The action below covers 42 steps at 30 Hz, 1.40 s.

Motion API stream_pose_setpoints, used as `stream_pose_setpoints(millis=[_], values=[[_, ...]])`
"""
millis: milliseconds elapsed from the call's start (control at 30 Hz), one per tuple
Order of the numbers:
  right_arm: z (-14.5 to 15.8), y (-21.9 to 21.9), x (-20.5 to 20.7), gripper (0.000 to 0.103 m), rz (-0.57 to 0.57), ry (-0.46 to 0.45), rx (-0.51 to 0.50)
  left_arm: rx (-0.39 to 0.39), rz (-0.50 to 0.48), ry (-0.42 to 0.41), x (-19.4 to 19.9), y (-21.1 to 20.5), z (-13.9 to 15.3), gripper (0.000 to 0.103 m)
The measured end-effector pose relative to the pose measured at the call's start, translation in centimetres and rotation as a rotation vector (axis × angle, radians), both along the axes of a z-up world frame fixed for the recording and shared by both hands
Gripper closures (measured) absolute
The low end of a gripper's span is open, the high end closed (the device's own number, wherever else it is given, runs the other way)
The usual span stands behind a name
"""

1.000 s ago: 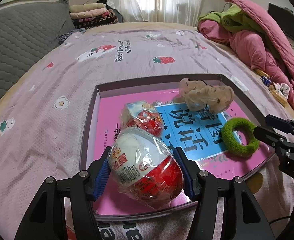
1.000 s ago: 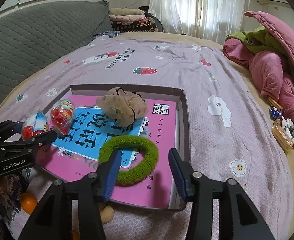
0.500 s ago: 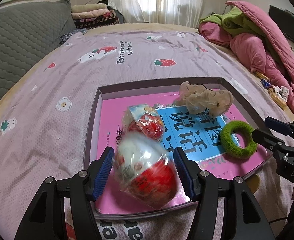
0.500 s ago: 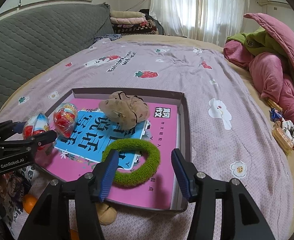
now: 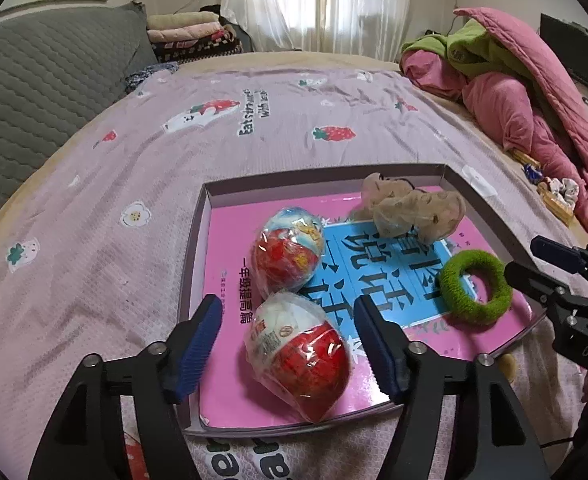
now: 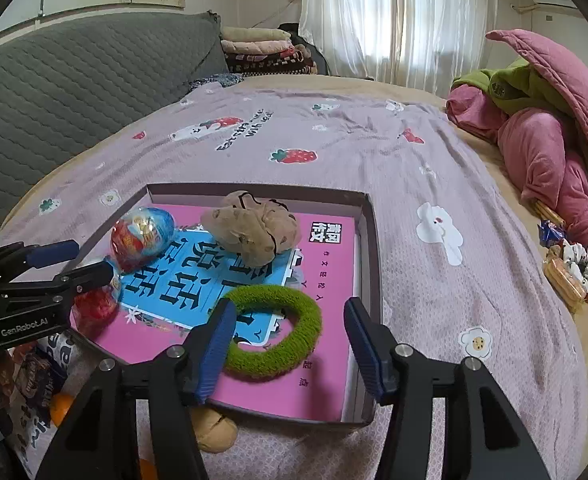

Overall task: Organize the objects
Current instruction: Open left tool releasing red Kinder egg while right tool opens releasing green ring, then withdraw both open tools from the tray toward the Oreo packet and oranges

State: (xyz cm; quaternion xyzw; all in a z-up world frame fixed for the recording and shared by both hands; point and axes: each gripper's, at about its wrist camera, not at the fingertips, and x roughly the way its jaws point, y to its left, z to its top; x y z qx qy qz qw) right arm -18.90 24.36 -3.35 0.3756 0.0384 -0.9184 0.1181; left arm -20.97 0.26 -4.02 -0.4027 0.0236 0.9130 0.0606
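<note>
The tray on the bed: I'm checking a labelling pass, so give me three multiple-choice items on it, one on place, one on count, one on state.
1. Where does the green ring lie?
A. on the pink book in the tray
B. on the bedspread
C. on the pillow

2. How many wrapped toy eggs are in the tray?
A. one
B. two
C. four

3. The left gripper is:
A. clamped on the near egg
B. apart from it
C. holding the ring

Answers: 1 A, the ring rests on the book; 2 B, the near egg and far egg; 3 B, the jaws are opening, gaps show beside the egg.
</note>
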Motion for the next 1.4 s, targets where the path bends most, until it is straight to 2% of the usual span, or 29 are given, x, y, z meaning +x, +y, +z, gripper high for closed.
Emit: stream_pose_setpoints(millis=[500,933,1133,1400], values=[[1.5,-0.3,0.7,0.032,0.015,0.059,-0.032,0.016,0.001,0.049,1.1,-0.3,2.7,0.028],[5.0,-1.3,3.1,0.021,0.042,0.155,-0.073,0.023,0.070,0.156,4.3,-3.3,7.4,0.027],[6.6,-1.8,4.9,0.019,0.052,0.184,-0.084,0.023,0.078,0.172,6.0,-3.8,8.1,0.027],[7.2,-1.7,6.9,0.018,0.038,0.182,-0.096,0.034,0.100,0.155,8.8,-4.6,7.8,0.027]])
